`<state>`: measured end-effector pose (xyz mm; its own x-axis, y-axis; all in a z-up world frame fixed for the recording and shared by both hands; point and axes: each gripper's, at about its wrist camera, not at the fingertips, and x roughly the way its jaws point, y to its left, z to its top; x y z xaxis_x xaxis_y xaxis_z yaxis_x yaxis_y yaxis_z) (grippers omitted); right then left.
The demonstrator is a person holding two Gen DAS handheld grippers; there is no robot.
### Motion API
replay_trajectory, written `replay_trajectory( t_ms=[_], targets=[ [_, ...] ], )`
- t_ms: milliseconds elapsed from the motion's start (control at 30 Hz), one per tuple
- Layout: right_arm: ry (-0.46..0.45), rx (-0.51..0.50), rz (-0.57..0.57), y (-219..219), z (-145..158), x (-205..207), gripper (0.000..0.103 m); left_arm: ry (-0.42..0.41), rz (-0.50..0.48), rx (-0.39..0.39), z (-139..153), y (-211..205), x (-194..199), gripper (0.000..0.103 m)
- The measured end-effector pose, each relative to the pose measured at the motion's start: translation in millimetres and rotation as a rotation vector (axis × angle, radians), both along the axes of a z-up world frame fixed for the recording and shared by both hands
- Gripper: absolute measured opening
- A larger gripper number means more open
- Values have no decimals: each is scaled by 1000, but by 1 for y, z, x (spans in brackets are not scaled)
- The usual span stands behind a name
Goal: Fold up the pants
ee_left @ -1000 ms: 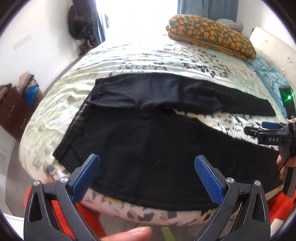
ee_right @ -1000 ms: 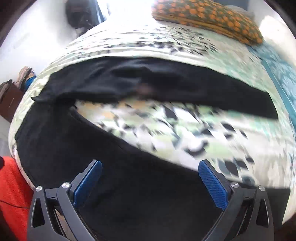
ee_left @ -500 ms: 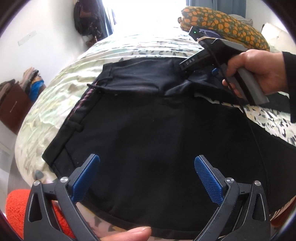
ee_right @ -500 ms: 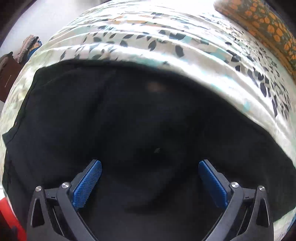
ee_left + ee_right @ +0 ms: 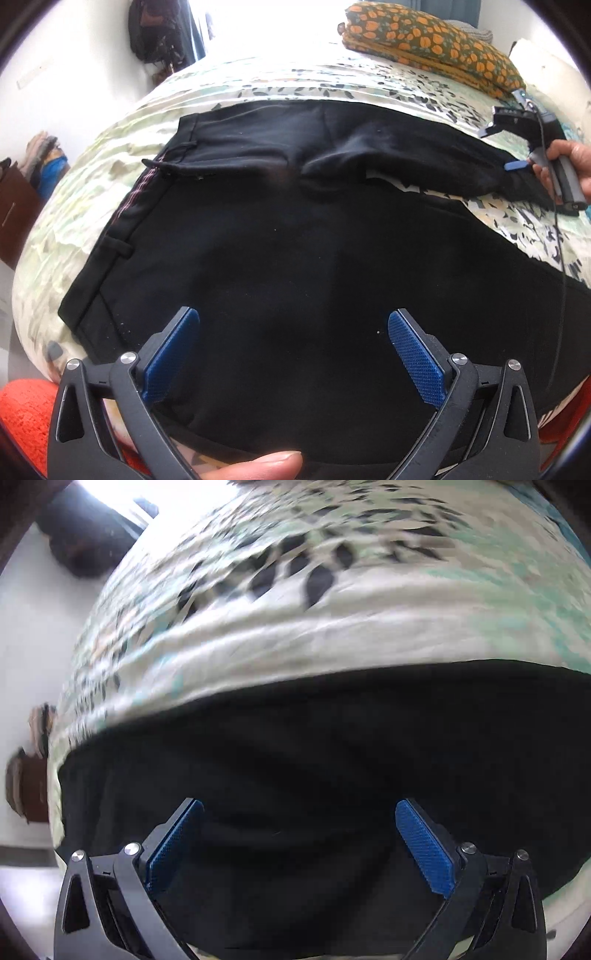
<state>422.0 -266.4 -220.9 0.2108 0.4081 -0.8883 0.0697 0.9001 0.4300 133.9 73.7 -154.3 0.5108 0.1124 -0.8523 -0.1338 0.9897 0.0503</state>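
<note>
Hovering low over the pants (image 5: 295, 266) with the left gripper (image 5: 293, 350), blue pads spread wide, nothing between them; reaching the right gripper (image 5: 299, 843) over the far leg of the pants, jaws likewise gaping, right hand (image 5: 565, 162) wrapping its handle

The bedspread (image 5: 332, 602) is motion-blurred; the pants (image 5: 295, 277) run past the frame's right edge.
</note>
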Motion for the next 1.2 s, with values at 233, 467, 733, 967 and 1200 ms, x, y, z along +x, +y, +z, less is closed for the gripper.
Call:
replay_trajectory(
  t_ms=[233, 467, 733, 967, 1200],
  targets=[
    [-50, 48, -197, -132, 17, -4, 103, -10, -64, 38, -4, -24, 3, 102],
    [-84, -175, -392, -297, -12, -18, 103, 36, -79, 23, -3, -45, 4, 102],
    [-229, -302, -401, -306, 57, -63, 103, -16, -58, 4, 16, -66, 18, 103],
    [-403, -135, -140, -139, 129, -210, 103, 40, -80, 5, 32, -68, 0, 103],
    [-385, -172, -14, -6, 130, -346, 103, 50, -101, -40, 45, -70, -40, 102]
  ],
)
